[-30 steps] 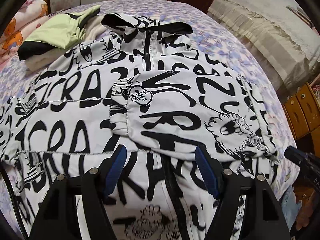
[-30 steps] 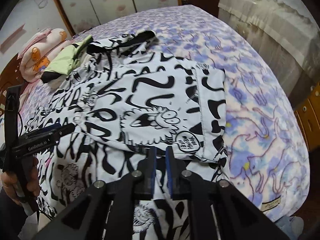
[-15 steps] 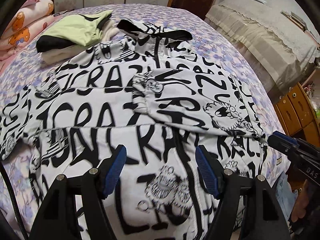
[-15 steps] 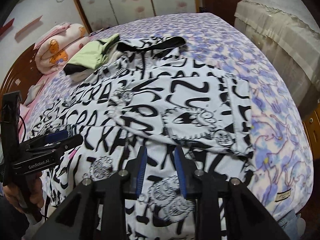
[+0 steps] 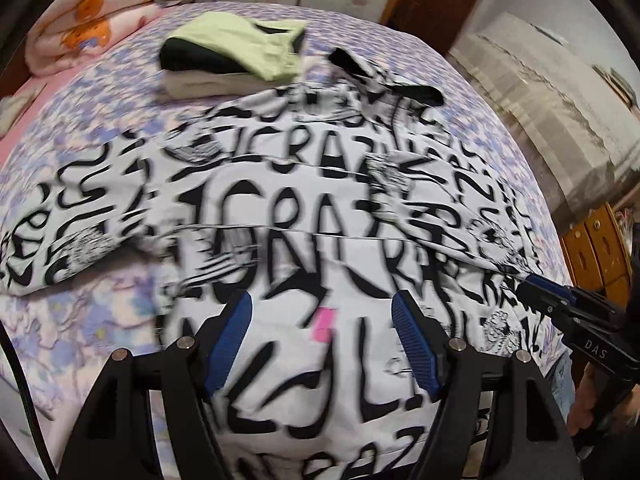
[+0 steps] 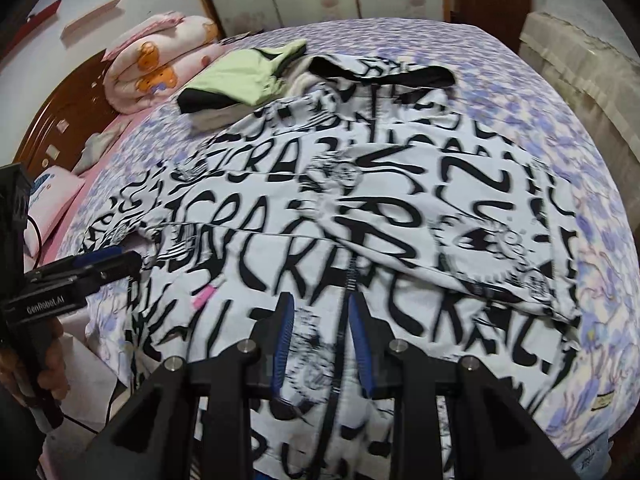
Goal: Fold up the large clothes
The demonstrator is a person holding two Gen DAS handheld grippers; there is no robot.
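Note:
A large white jacket with black graffiti lettering (image 5: 304,216) lies spread front-up on the bed, also in the right wrist view (image 6: 360,208). Its right sleeve (image 6: 460,232) is folded across the chest; the left sleeve (image 5: 60,232) lies spread out to the side. My left gripper (image 5: 320,340) is open and empty above the jacket's lower hem. My right gripper (image 6: 320,340) is open and empty above the zip near the hem. Each gripper shows in the other's view: the left one (image 6: 88,268) and the right one (image 5: 560,304).
A folded green and black garment (image 5: 236,52) lies at the far side of the purple floral bed (image 6: 592,152). A pink quilt (image 6: 156,60) sits by the wooden headboard. A cloth-covered cabinet (image 5: 552,92) and wooden drawers (image 5: 596,248) stand to the right.
Both grippers have pulled back toward the jacket's hem and lifted. My right gripper has opened, letting go of the sleeve, which now lies folded across the chest.

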